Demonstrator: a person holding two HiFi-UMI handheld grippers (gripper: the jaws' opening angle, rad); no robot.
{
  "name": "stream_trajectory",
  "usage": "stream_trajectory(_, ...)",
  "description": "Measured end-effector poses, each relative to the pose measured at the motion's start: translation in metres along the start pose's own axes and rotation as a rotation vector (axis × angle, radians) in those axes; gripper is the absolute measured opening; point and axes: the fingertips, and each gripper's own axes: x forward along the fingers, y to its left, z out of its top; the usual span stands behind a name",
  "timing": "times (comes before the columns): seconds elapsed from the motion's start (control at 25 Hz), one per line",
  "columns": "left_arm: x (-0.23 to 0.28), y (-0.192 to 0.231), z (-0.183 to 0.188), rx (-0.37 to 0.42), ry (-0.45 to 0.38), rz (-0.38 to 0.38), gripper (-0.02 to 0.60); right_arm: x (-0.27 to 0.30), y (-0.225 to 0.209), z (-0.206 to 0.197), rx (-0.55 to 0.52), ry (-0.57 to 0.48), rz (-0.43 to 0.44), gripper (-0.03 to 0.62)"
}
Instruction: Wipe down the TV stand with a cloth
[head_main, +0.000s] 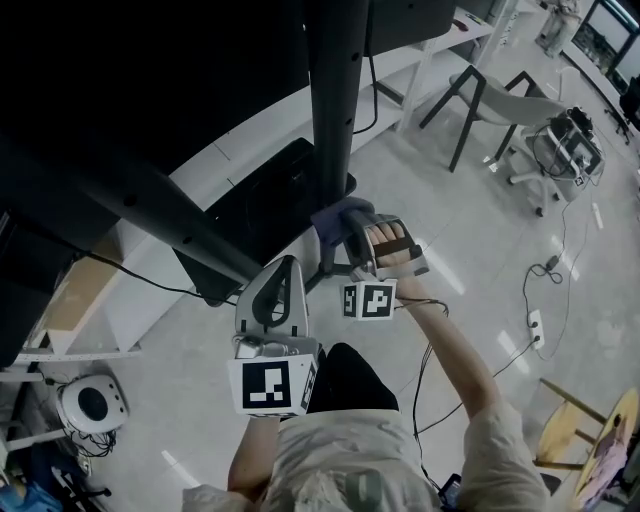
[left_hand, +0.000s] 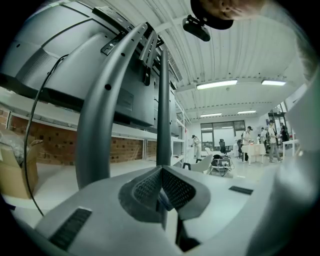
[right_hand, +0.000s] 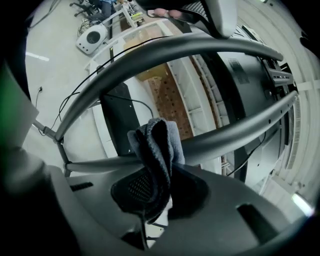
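Under the big dark TV (head_main: 150, 60), far left in the head view, stands the TV stand (head_main: 330, 100). It has one upright dark pole, curved grey legs splaying down and out, and a black base plate (head_main: 260, 210) on the pale floor (head_main: 480, 200).

- cloth (right_hand: 155, 145): blue-grey and bunched, clamped in the jaws of the right gripper (right_hand: 159, 175), with its loose top standing above the tips. In the head view it sits low on the pole's right side, against it or just beside it. I can't confirm contact.
- pole's long axis is upright, so I judge the stroke should run along it, up or down. The right gripper is the nearer one and is already at the work.
- left gripper (left_hand: 161, 170): jaws closed together with nothing gripped. It is on the near side, aimed at the pole and one curved leg but apart from both. It looks idle.

Writing: none legible. The only markings are black-and-white square marker patterns on the cubes on both grippers. No brand shows on the TV back or the stand.
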Motion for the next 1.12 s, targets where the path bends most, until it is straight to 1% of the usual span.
stream_trajectory(0.16, 0.002, 0.006, -0.026, 0.0, -0.005, 0.01, 0.015, 0.008, 0.048, -0.01, -0.005, 0.01, 0.047, 0.057)
stream_trajectory(0.28, 0.005, 0.008, -0.038, 0.007, -0.01, 0.016, 0.015, 0.013, 0.074, -0.018, -0.027, 0.014, 0.065, 0.057)
stream_trajectory(0.44, 0.006, 0.008, -0.052, 0.019, -0.006, 0.017, 0.015, 0.021, 0.1, -0.023, -0.038, 0.013, 0.087, 0.057)
stream_trajectory(0.52, 0.006, 0.008, -0.056, 0.019, -0.002, 0.016, 0.015, 0.022, 0.112, -0.026, -0.063, 0.012, 0.108, 0.057)
stream_trajectory(0.68, 0.006, 0.013, -0.046, 0.019, -0.007, 0.026, 0.015, 0.023, 0.117, -0.028, -0.119, 0.011, 0.158, 0.057)
stream_trajectory(0.8, 0.007, 0.017, -0.022, 0.014, -0.003, 0.031, 0.015, 0.015, 0.097, -0.025, -0.095, 0.025, 0.198, 0.057)
stream_trajectory(0.88, 0.004, 0.016, 0.003, 0.007, 0.0, 0.031, 0.015, 0.001, 0.07, -0.016, -0.066, 0.024, 0.197, 0.057)
stream_trajectory(1.0, 0.002, 0.015, 0.06, 0.003, -0.017, 0.026, 0.015, -0.021, -0.004, 0.006, -0.001, -0.009, 0.135, 0.057)
stream_trajectory(1.12, -0.004, 0.01, 0.123, -0.004, -0.044, 0.017, 0.015, -0.051, -0.096, 0.033, 0.136, -0.03, 0.055, 0.057)
